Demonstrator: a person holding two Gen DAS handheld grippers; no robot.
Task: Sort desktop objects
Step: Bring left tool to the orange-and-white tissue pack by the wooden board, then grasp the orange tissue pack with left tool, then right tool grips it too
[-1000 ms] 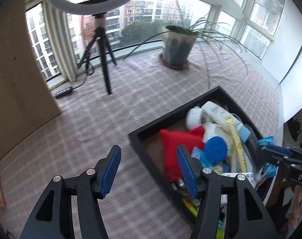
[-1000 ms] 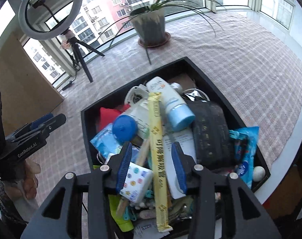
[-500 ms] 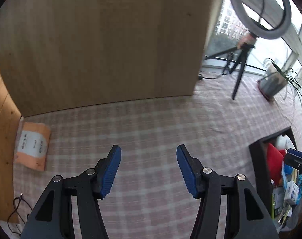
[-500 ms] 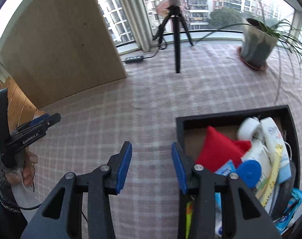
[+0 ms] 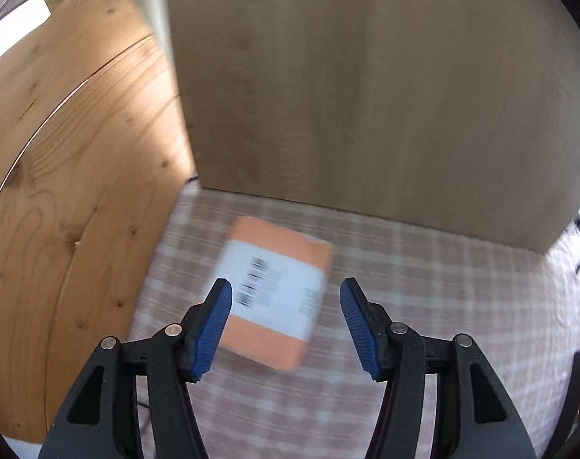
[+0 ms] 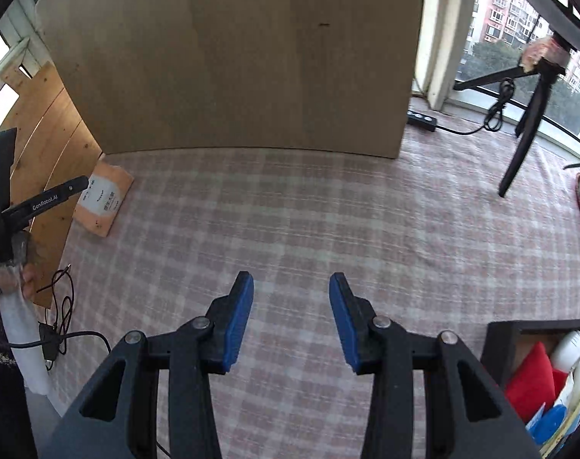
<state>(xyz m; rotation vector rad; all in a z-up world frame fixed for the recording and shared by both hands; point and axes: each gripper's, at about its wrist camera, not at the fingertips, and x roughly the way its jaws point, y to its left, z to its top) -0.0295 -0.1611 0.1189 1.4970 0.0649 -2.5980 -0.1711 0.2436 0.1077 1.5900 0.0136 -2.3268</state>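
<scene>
Left gripper hangs jaws apart, nothing between them, just above the orange packet lying flat on the checked tablecloth in the corner by the wooden boards. Right gripper is parted and empty too, over bare cloth. The black tray of jumbled items sits at its right edge. Farther off, a tripod stands by the window.

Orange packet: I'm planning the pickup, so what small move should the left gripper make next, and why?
Probably ease the left gripper down over the orange packet: its jaws stand open and empty, and the packet lies flat on the checked cloth between them, not yet touched.
</scene>
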